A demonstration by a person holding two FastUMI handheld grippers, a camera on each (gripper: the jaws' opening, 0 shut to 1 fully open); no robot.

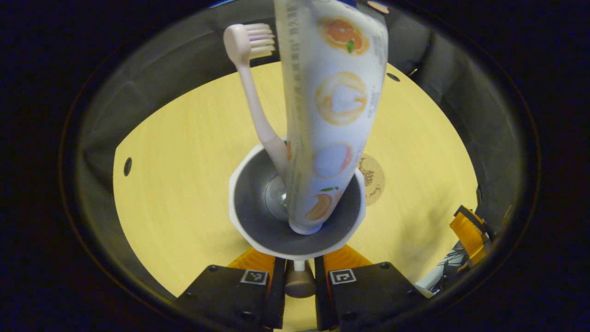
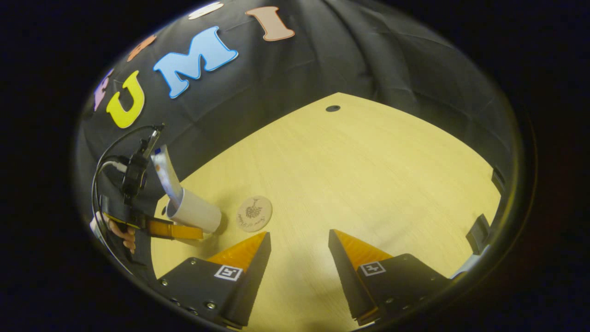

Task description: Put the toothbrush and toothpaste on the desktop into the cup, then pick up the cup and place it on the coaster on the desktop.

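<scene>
Left claw [image 1: 299, 265] clenched on cup [image 1: 297, 203] rim at frame centre, toothbrush [image 1: 258, 92] and toothpaste [image 1: 334, 115] inside, likely for carrying to coaster [image 1: 373, 177] just beyond; right claw [image 2: 298, 251] released, idle over table [image 2: 368, 161].

Pale wooden tabletop [image 2: 368, 175], small round holes near its edges [image 2: 333, 108]

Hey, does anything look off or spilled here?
Nothing spilled or damaged. The toothbrush and toothpaste lean in the cup, which the left gripper holds. The cup is beside the coaster, not on it.
</scene>
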